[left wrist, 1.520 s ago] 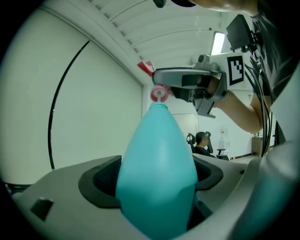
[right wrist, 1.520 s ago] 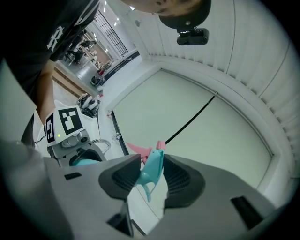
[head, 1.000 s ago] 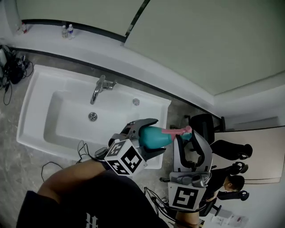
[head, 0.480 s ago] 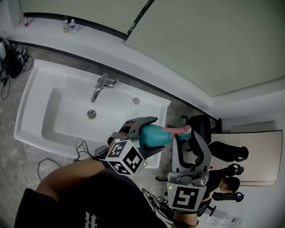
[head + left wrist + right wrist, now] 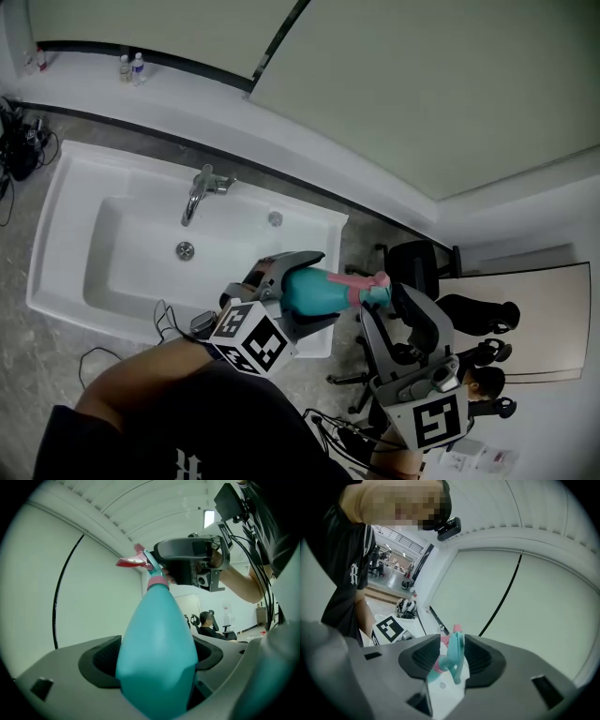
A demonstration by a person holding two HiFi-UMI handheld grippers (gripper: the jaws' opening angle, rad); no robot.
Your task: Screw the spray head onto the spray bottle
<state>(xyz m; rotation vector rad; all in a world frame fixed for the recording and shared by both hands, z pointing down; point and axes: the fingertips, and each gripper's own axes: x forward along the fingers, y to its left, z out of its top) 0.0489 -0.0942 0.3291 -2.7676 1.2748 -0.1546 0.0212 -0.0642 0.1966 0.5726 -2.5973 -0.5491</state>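
Head view, over a white sink (image 5: 58, 217) with a faucet (image 5: 197, 192). The left gripper (image 5: 302, 293) is gripping the teal spray bottle (image 5: 317, 292) by its wide body. Its jaws are standing well apart and pressing on the bottle from both sides, as the left gripper view is showing. The bottle is lying roughly level in the air, clear of the sink's front rim, with its neck pointing away from the left gripper toward the right one.

The pink-and-teal spray head (image 5: 367, 282) is sitting on the bottle's neck. The right gripper (image 5: 384, 298) is meeting it from the opposite side, marker cube toward the person. In the right gripper view, the jaws are standing partly closed, with the spray head (image 5: 453, 652) sitting between the two dark pads and touching them. The two grippers are facing each other along the bottle's length.
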